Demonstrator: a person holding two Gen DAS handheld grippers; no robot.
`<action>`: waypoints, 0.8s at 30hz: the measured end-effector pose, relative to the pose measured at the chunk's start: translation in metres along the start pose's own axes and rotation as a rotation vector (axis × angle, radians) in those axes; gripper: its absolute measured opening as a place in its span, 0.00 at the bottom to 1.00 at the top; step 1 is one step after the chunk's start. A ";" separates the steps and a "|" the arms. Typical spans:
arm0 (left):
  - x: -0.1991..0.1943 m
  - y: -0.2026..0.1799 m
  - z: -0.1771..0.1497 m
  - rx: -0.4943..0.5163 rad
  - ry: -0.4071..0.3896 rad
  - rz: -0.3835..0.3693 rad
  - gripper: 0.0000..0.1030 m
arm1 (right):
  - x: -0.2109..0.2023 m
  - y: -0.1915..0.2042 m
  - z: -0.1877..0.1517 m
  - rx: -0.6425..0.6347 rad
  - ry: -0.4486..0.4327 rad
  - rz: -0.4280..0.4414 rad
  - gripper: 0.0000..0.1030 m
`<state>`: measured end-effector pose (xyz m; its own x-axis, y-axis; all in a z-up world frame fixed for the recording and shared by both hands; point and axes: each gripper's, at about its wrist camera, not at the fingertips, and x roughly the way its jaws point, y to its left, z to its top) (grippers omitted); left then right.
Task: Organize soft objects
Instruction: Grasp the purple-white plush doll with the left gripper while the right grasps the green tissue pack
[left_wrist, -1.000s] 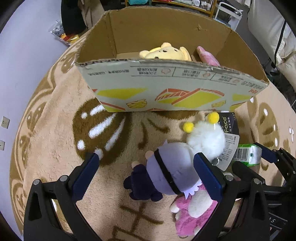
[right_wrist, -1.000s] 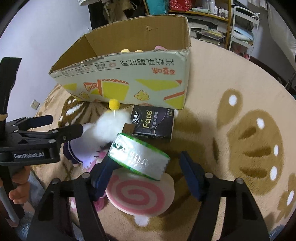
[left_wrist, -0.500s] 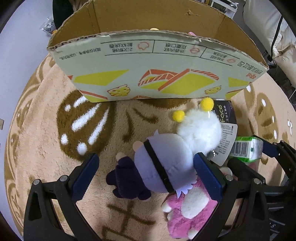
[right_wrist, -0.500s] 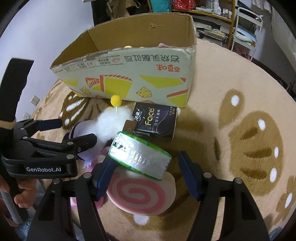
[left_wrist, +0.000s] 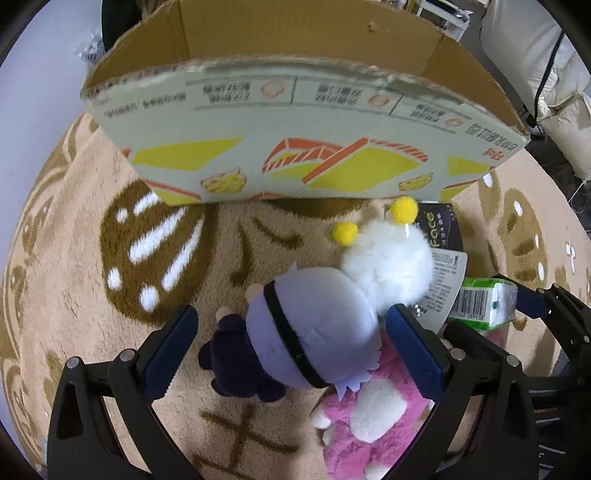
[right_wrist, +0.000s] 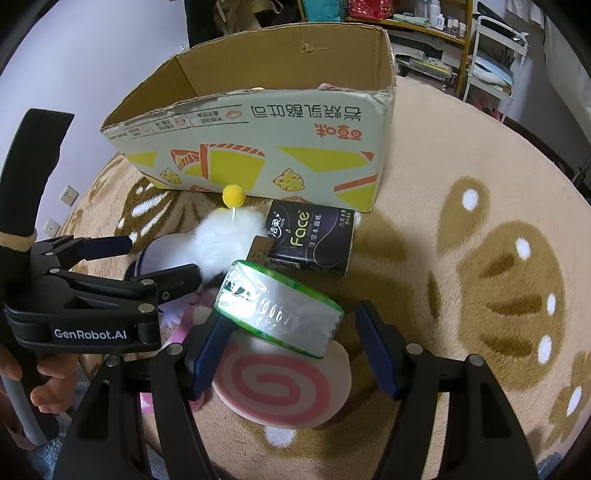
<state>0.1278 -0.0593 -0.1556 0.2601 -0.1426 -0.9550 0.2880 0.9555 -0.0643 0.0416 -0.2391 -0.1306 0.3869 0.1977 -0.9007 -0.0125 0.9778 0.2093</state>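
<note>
A lavender-headed plush doll with a dark navy body lies on the rug between the open jaws of my left gripper. A white fluffy plush with yellow pom-poms and a pink plush lie against it. My right gripper is open around a green tissue pack that rests on a pink spiral cushion. The open cardboard box stands just behind the toys; its inside is hidden from the left wrist view.
A black "Face" tissue pack lies by the box's front corner. The round beige rug with brown patterns spreads to the right. Shelves and a white cart stand behind the box. The left gripper shows in the right wrist view.
My left gripper has dropped lower and closer to the lavender doll, so the box front now hides its contents. My right gripper has shifted slightly around the green pack.
</note>
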 end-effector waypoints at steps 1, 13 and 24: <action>0.000 -0.001 0.001 0.008 -0.003 -0.004 0.98 | 0.000 0.000 0.000 0.002 0.000 0.002 0.70; 0.024 0.004 -0.001 0.018 0.067 0.027 0.96 | -0.001 0.001 -0.001 -0.010 -0.023 -0.007 0.70; 0.022 -0.021 -0.003 0.069 0.035 0.053 0.84 | -0.010 -0.002 0.005 -0.016 -0.064 0.000 0.70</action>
<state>0.1241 -0.0820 -0.1760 0.2449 -0.0826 -0.9660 0.3376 0.9413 0.0051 0.0418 -0.2433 -0.1199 0.4448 0.1936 -0.8745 -0.0267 0.9788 0.2031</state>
